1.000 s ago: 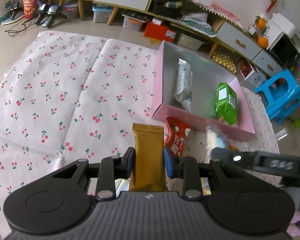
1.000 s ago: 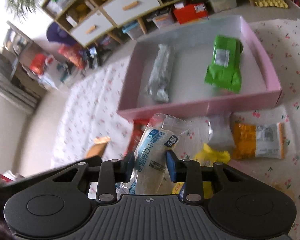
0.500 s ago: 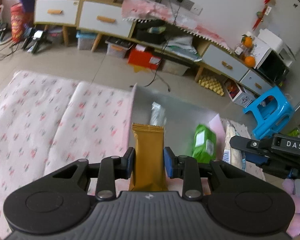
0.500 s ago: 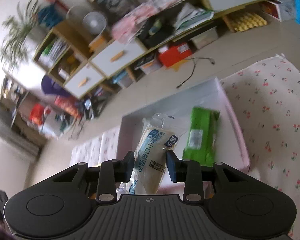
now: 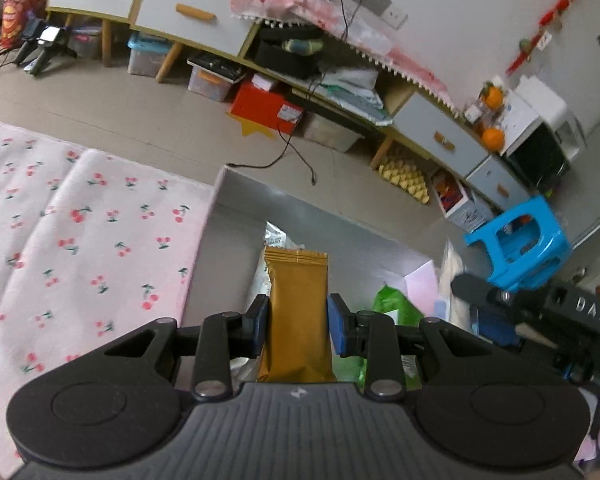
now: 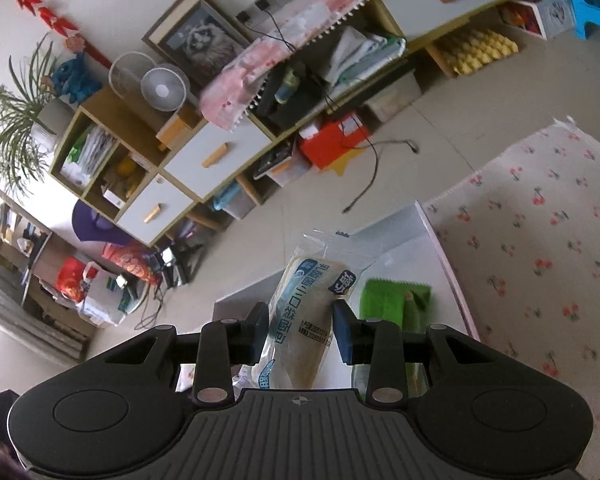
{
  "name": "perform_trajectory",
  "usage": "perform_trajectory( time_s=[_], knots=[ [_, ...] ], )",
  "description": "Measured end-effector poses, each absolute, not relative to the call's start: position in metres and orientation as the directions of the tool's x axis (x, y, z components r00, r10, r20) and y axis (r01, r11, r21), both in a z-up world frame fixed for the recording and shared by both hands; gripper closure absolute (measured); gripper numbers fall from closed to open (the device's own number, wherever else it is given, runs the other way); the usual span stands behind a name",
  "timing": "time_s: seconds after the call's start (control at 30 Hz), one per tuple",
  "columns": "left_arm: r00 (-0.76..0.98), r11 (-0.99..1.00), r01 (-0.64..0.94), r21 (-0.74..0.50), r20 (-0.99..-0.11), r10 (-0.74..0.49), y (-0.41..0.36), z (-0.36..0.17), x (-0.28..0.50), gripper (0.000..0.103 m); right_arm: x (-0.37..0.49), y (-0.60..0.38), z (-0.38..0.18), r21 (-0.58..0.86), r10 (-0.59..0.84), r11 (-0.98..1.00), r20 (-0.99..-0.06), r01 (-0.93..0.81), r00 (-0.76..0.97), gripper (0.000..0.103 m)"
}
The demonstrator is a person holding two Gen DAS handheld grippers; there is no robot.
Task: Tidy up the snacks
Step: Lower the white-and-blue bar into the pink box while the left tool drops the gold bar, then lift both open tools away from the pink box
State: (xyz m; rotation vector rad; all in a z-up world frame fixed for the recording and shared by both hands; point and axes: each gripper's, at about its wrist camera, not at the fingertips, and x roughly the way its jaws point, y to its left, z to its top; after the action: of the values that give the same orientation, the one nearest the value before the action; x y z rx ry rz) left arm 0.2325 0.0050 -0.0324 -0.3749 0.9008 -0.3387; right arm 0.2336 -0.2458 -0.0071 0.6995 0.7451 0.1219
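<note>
Left wrist view: a gold foil snack bar (image 5: 298, 312) is clamped in the left gripper (image 5: 297, 326) and a clear-wrapped bread packet (image 6: 308, 320) in the right gripper (image 6: 301, 330), both carried above the pink-edged grey box (image 5: 236, 216), where a green packet (image 6: 396, 300) is already stored, release being judged left.

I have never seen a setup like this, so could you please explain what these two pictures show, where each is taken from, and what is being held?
There is no robot here: a person carries a two-finger gripper in each hand, and a fisheye camera on each looks forward along its fingers. The left gripper is shut on a gold snack packet. The right gripper is shut on a clear bread packet with blue print. Beneath both sits a pink box on a cherry-print cloth, and a green packet lies inside it. The black bar at the right of the left view is probably the other gripper.
</note>
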Motion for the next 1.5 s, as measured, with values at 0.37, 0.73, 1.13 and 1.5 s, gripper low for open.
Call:
perform_trajectory(
  time_s=[0.37, 0.73, 1.13, 1.5],
  knots=[
    [0.547, 0.83, 0.135, -0.541, -0.657, -0.518, -0.01, -0.053, 0.237, 0.075, 0.25, -0.255, -0.043, 0.643, 0.338, 0.744, -0.597, 0.182, 0.728, 0.069],
    [0.573, 0.831, 0.133, -0.54, -0.642, -0.509, -0.008, -0.049, 0.233, 0.057, 0.249, -0.256, -0.038, 0.648, 0.341, 0.741, -0.589, 0.176, 0.732, 0.065],
    [0.581, 0.893, 0.157, -0.422, -0.691, -0.429, -0.012, -0.023, 0.21, 0.041, 0.227, -0.26, -0.017, 0.562, 0.278, 0.805, -0.642, 0.191, 0.715, 0.055],
    [0.611, 0.933, 0.188, -0.306, -0.708, -0.355, -0.002, 0.01, 0.168, 0.025, 0.184, -0.253, 0.02, 0.462, 0.217, 0.868, -0.68, 0.18, 0.7, 0.035]
  ],
)
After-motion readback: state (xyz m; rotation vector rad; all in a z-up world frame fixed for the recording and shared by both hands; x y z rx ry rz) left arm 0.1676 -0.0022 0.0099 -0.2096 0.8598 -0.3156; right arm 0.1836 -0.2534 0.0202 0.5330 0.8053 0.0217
